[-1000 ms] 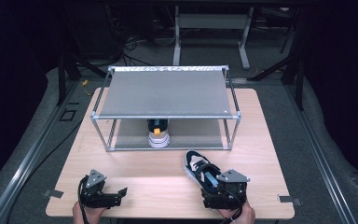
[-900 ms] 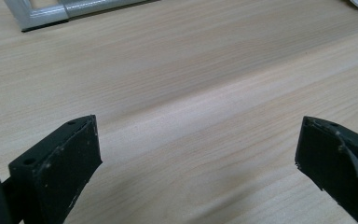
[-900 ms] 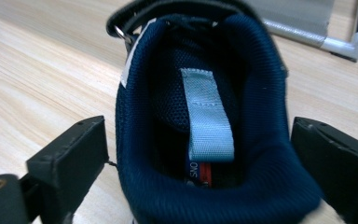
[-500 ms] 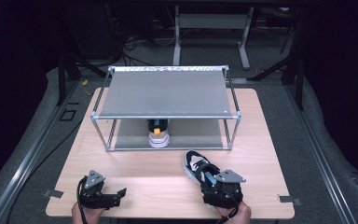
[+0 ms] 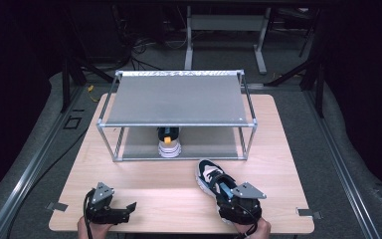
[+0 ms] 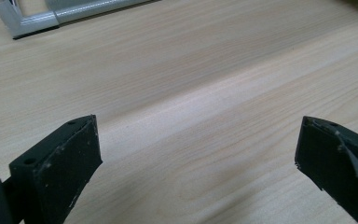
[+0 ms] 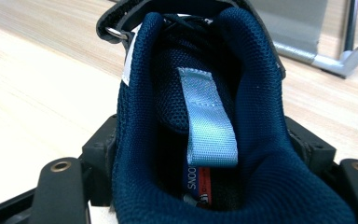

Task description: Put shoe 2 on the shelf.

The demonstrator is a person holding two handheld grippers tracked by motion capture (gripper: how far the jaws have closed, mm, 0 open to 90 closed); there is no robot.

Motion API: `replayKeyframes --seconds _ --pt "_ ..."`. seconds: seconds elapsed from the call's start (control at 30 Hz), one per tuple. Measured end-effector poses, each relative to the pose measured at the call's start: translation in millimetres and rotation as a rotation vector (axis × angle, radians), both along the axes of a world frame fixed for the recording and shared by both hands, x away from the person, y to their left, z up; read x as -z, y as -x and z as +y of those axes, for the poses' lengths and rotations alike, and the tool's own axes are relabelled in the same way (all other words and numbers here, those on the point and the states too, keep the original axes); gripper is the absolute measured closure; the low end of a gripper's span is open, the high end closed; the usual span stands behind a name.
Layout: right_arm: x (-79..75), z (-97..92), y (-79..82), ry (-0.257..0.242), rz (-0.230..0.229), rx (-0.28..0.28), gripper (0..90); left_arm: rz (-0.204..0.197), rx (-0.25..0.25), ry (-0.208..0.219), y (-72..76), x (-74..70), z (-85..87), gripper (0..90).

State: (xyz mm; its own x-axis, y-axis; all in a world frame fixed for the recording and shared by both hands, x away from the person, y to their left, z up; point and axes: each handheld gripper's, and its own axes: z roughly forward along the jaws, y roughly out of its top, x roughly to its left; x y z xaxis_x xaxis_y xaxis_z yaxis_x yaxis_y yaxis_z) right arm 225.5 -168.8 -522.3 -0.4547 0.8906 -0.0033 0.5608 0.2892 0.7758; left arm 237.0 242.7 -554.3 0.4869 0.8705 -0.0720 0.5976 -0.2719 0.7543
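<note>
Right claw [image 5: 231,196] clamps the heel of a navy sneaker [image 5: 213,178] near the front edge of the bench [image 5: 144,174], its jaws having just been closing, one pressed against each side of the shoe's padded collar. Seen along the right gripper view, the sneaker [image 7: 200,93] points away from the claw, a pale blue pull tab [image 7: 207,119] lying down the middle of its dark mesh lining. The shoe sits on its sole, right of the bench's centre and toe toward the metal rack [image 5: 179,99].

Left claw [image 5: 129,206] rests at the front left corner of the bench, its jaws spread wide with nothing between them; the left gripper view shows bare pale wood grain under its two black pads [image 6: 65,163]. A person's hands enter from the front edge behind both tools.

The rack, a two-level frame of silver tubing with grey panels, stands across the back half of the bench. On its lower level, near the front rail, sits a second shoe [image 5: 169,144] with a white sole and an orange patch, toe toward the front.

The bench top is light wood, matt and unmarked, with metal brackets [image 5: 57,206] at its front corners. Around it the room is dark: grey carpeted floor, metal floor rails on both sides, cables and the legs of another stand [image 5: 224,30] behind.
</note>
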Motion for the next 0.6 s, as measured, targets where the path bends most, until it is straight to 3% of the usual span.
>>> replayKeyframes --seconds 0.27,0.6 --pt "-12.1 -4.4 4.2 0.005 -0.033 0.017 27.7 -0.009 0.009 -0.004 1.9 -1.7 -1.9 0.0" --pt "-23.5 -2.7 -7.3 0.006 -0.047 0.022 27.6 -0.014 0.009 -0.004 3.7 -3.5 0.6 0.1"
